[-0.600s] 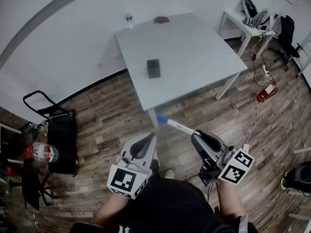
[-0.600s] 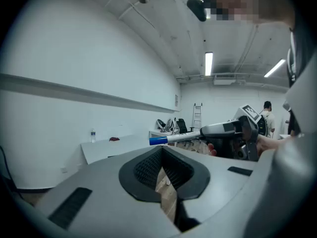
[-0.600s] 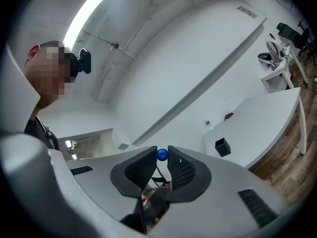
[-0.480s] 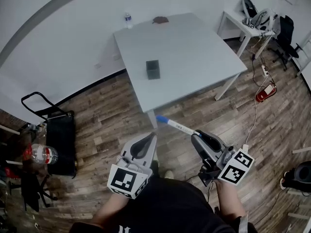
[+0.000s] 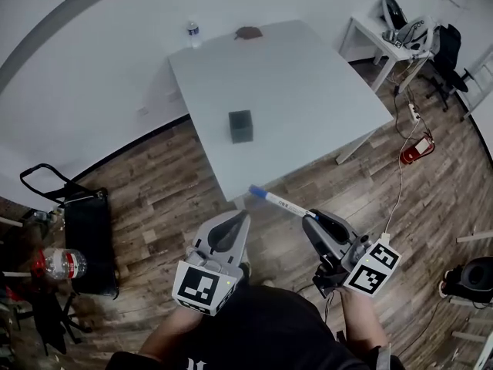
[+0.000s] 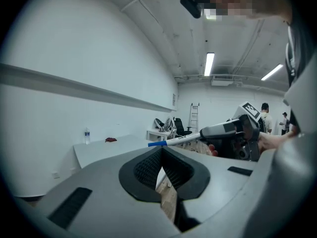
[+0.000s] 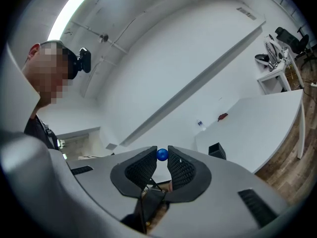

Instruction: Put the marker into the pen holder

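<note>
Head view: marker (image 5: pixel 277 201) clamped in right gripper (image 5: pixel 310 217) jaws, blue cap forward, over the floor, short of the counter (image 5: pixel 323 99).
Pen holder (image 5: pixel 241 126): upright on counter, well apart.
Left gripper (image 5: pixel 243 219): jaws closed, empty.
Risk: long overhang may let marker pivot and clip the holder's rim.

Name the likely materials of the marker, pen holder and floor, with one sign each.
Marker: probably plastic, smooth white barrel, blue cap. Pen holder: dark, matte, perhaps plastic or metal; too small to tell. Floor: wood or wood-look planks, grain visible.
</note>
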